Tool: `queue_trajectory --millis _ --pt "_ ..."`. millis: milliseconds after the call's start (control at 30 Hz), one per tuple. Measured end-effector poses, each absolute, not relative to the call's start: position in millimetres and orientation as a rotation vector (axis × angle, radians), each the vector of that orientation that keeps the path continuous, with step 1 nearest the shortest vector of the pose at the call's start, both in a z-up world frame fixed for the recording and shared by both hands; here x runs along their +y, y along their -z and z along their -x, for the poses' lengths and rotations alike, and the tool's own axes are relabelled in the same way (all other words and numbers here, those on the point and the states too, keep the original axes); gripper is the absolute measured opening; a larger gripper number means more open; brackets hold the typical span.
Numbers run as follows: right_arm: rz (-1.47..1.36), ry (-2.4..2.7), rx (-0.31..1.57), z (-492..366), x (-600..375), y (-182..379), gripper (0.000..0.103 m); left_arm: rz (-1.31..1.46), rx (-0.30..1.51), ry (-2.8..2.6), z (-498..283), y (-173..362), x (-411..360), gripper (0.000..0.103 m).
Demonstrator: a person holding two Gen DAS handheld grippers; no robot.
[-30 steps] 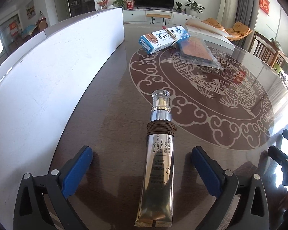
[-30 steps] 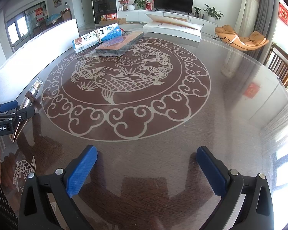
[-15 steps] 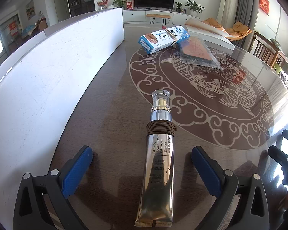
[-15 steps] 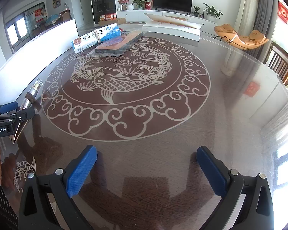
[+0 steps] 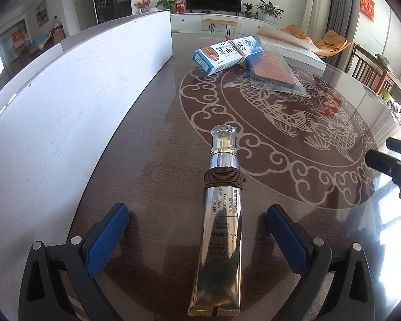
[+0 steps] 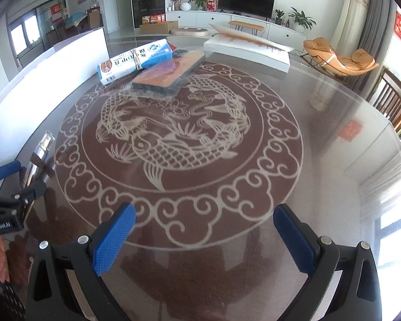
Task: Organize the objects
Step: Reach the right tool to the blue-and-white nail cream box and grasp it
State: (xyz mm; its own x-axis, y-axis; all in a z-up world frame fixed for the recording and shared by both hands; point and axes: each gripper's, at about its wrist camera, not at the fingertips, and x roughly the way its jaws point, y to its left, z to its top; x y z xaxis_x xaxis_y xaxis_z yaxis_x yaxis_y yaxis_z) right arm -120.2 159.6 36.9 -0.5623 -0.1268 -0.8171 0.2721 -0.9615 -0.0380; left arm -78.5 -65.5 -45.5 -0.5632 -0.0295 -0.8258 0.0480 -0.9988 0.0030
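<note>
Gold metallic cream tube (image 5: 222,230), bound with brown cord, is lying on the glass-topped table (image 5: 152,144) between the left gripper (image 5: 197,224)'s parted fingers, untouched; the right gripper (image 6: 204,227) is hovering open.

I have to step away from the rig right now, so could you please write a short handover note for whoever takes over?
Left gripper: open, straddling the cream tube without touching it; the tube lies flat on the table, cap pointing away, brown cord wound round its neck.
Right gripper: open and empty, over bare table.
Blue box, tied with string, and the clear-wrapped packet lie together at the far side, the packet overlapping the box.
Done: nothing is gripped yet.
Left: probably close on the tube and put it with the others.
</note>
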Motion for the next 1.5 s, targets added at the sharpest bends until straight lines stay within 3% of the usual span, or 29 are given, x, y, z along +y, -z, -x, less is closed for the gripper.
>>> queue_trajectory --millis 167,367,467,600,667,733,867,1033,1400,1433,1500 --pt "-1.4 2.353 0.109 225.5 79.7 -64.2 0.103 -1.442 0.03 2.738 76.7 45.4 -65.0 0.103" --pt "-1.581 2.262 -0.413 323.8 31.9 -52.5 0.103 -1.443 0.029 2.74 76.1 45.3 -65.1 0.103" --pt "-1.766 2.241 -0.524 345.7 14.9 -27.4 0.103 -1.445 0.03 2.74 76.2 45.5 -65.2 0.103" --pt "-1.805 2.339 -0.455 357.0 -6.0 -26.0 0.101 -1.443 0.03 2.741 74.9 44.8 -64.6 0.103" --pt "-1.837 2.375 -0.354 357.3 -13.7 -21.8 0.077 -1.443 0.032 2.741 74.8 44.9 -64.3 0.103" --pt "-1.824 2.382 -0.202 354.3 -24.9 -22.0 0.069 -1.444 0.03 2.741 74.4 44.6 -63.6 0.103" --pt "-1.738 2.325 -0.072 335.1 -23.2 -29.7 0.045 -1.444 0.032 2.741 74.3 44.4 -62.9 0.103" --pt "-1.697 2.226 0.173 290.8 4.2 -32.6 0.045 -1.443 0.033 2.741 74.2 43.2 -63.0 0.103" --pt "-1.611 2.141 0.454 142.4 94.3 -20.4 0.045 -1.443 0.034 2.741 74.5 42.0 -62.3 0.103" --pt "-1.568 2.192 0.423 129.3 104.2 -20.7 0.049 -1.442 0.034 2.741 74.6 41.7 -62.3 0.103" --pt "-1.491 2.301 0.357 103.9 123.7 -17.7 0.071 -1.443 0.034 2.741 74.5 41.7 -62.6 0.103"
